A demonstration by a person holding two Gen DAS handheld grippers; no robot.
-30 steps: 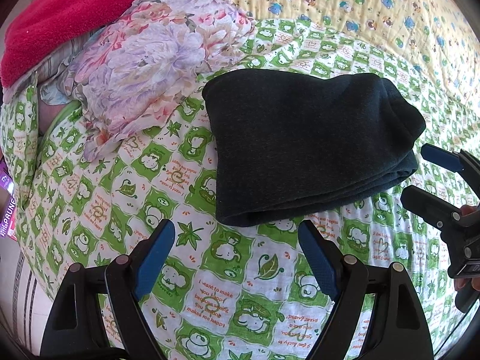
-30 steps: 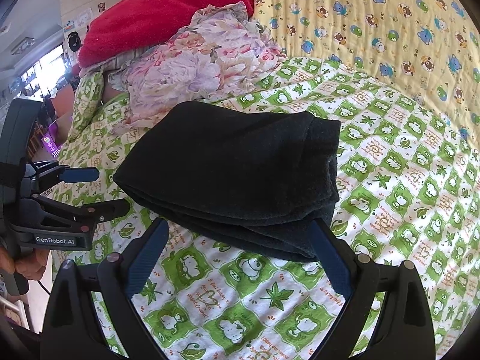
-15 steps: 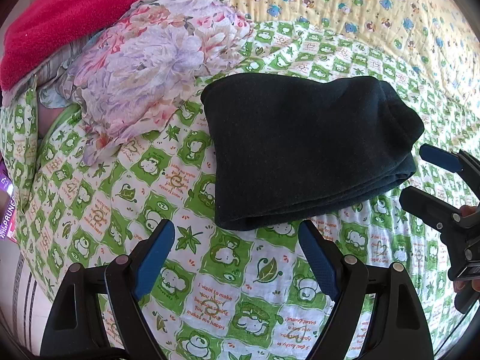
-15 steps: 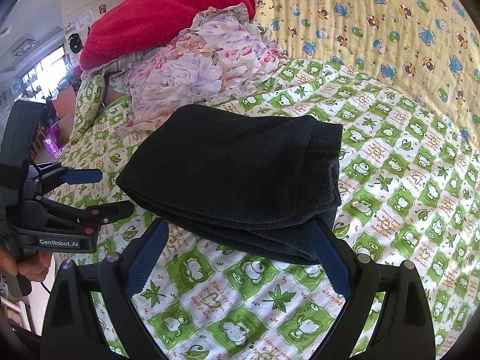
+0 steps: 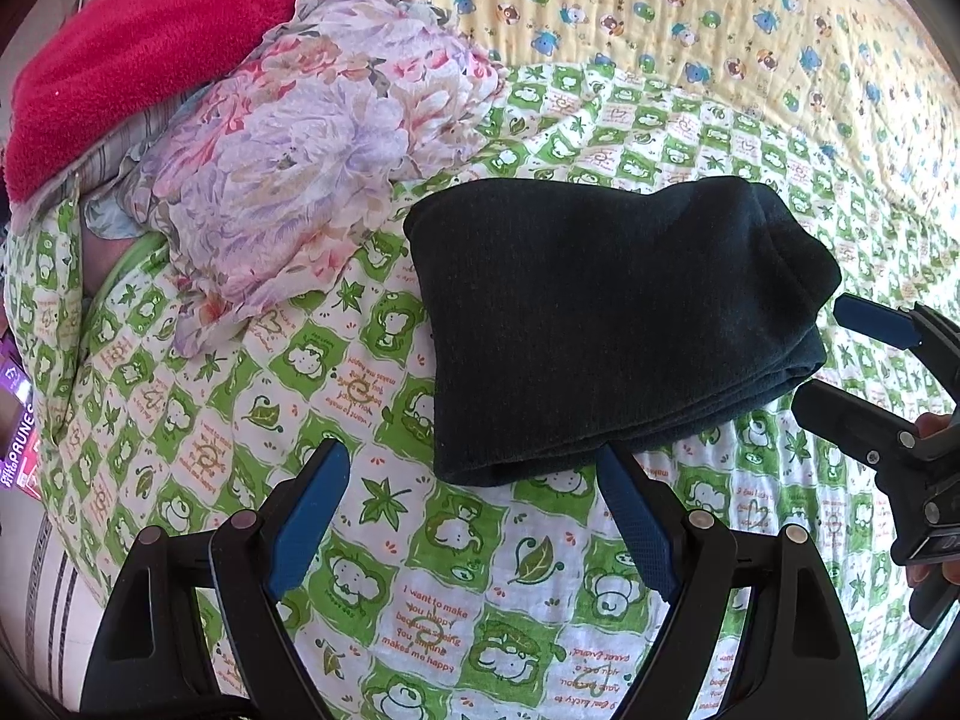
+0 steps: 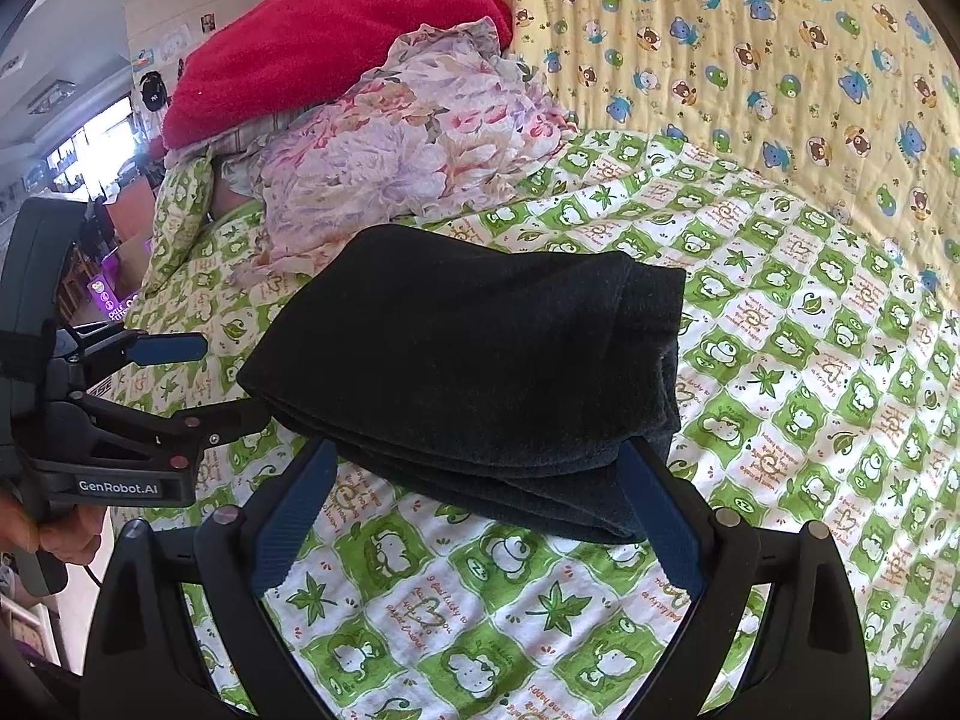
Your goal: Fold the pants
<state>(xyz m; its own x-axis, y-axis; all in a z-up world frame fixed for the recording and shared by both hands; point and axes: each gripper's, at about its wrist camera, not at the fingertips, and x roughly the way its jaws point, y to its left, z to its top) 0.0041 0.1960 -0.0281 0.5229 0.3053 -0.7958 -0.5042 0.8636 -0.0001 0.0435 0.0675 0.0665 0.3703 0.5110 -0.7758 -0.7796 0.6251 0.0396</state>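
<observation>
The dark pants (image 5: 612,324) lie folded into a thick rectangle on the green-and-white patterned bed cover (image 5: 456,588). They also show in the right wrist view (image 6: 474,372). My left gripper (image 5: 474,480) is open and empty, just short of the pants' near edge. My right gripper (image 6: 474,480) is open and empty, its jaws either side of the pants' near folded edge without gripping it. The right gripper also shows at the right of the left wrist view (image 5: 840,360), and the left gripper at the left of the right wrist view (image 6: 222,378).
A crumpled floral cloth (image 5: 300,168) and a red blanket (image 5: 150,42) are piled at the far left of the bed. A yellow bear-print quilt (image 6: 750,60) lies beyond the pants. The bed edge drops off at the left.
Both grippers have drawn back slightly from the pants and stayed open. The folded pants have not moved.
</observation>
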